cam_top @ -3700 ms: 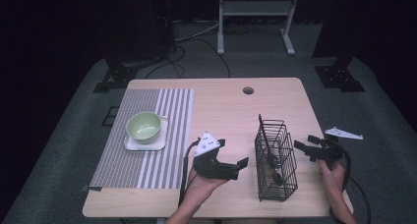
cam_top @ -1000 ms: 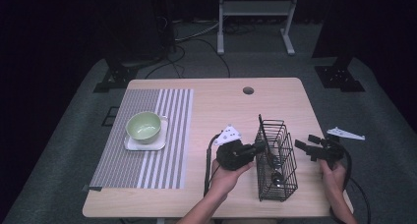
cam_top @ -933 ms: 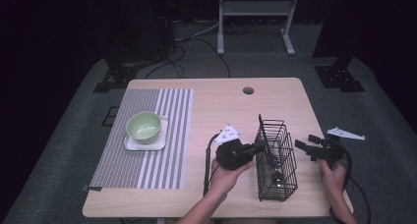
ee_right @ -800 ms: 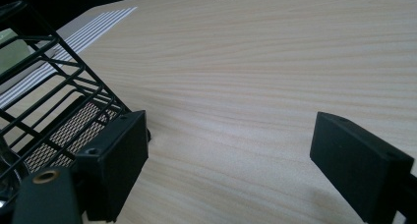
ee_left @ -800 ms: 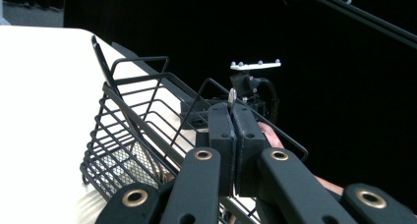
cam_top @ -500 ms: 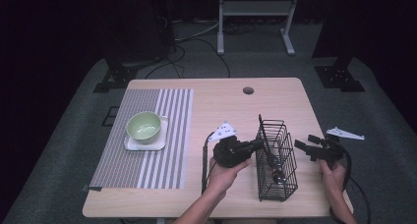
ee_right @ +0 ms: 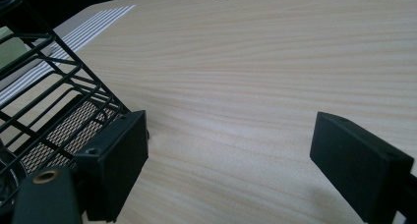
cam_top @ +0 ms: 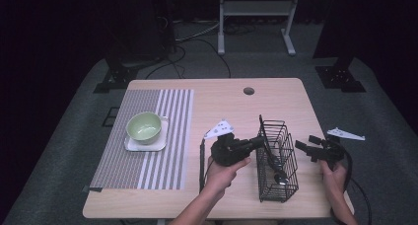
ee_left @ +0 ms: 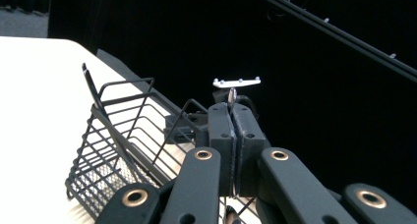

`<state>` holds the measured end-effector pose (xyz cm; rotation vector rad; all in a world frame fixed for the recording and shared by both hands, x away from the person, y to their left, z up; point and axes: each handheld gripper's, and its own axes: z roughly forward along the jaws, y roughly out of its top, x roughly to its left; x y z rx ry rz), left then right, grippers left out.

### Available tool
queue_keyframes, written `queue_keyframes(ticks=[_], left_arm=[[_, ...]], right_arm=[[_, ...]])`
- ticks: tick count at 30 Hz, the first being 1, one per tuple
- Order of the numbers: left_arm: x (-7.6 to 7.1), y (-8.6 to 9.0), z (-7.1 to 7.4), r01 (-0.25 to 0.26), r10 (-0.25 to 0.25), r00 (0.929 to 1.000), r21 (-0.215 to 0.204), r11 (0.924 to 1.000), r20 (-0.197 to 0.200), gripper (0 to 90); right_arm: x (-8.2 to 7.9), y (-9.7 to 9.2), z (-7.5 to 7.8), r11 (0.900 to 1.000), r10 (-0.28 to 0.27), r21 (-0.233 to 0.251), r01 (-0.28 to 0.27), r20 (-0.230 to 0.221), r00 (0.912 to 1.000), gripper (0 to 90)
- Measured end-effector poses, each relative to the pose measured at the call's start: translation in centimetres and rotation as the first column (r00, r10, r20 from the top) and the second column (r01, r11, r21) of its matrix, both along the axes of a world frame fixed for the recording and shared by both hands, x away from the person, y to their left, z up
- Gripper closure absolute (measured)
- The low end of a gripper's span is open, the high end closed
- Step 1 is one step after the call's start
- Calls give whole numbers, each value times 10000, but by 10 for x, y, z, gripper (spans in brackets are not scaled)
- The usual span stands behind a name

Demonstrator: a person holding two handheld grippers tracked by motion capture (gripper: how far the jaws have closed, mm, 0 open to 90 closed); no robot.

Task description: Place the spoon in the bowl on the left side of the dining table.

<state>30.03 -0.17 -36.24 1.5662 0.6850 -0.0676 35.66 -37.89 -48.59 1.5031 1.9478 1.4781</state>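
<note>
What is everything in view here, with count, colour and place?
Table: one, light wood, centre of the high view, with a round hole near its far edge.
Mat: one, grey and white striped, on the table's left part.
Bowl: one, pale green, on the plate.
Plate: one, white, square, on the mat.
Basket: one, black wire, upright on the table's right part; something dark and metallic lies inside, too small to identify.
Stand: one, grey, on the floor beyond the table.
Left gripper: one, black, fingers shut, tips at the basket's left rim.
Right gripper: one, black, fingers open, right of the basket, on the table.
Hands: two, one on each gripper.
</note>
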Motion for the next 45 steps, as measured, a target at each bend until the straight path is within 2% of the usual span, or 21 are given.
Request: queue_keyframes(ticks=[2, 12, 26, 41, 45], left_arm=[[0, 1, 1, 28, -30, 9999, -177, 9998, -109, 892], [1, 7, 7, 130, -144, 9995, -518, 9986, -268, 892], [7, 18, 11, 67, -141, 9979, -1163, 9932, -626, 892], [4, 16, 20, 390, -480, 9972, -1480, 9882, -576, 892], [4, 17, 24, 348, -443, 9974, -1575, 9869, -572, 892]], right_arm=[[0, 0, 0, 10000, -10, -3, 10, -8, 10000, 134], [0, 0, 0, 10000, -24, -30, 24, -35, 10000, 134], [0, 0, 0, 10000, -49, -51, 49, -64, 10000, 134], [0, 0, 0, 10000, -42, -68, 42, -89, 10000, 134], [0, 0, 0, 10000, -59, -64, 58, -93, 9999, 134]])
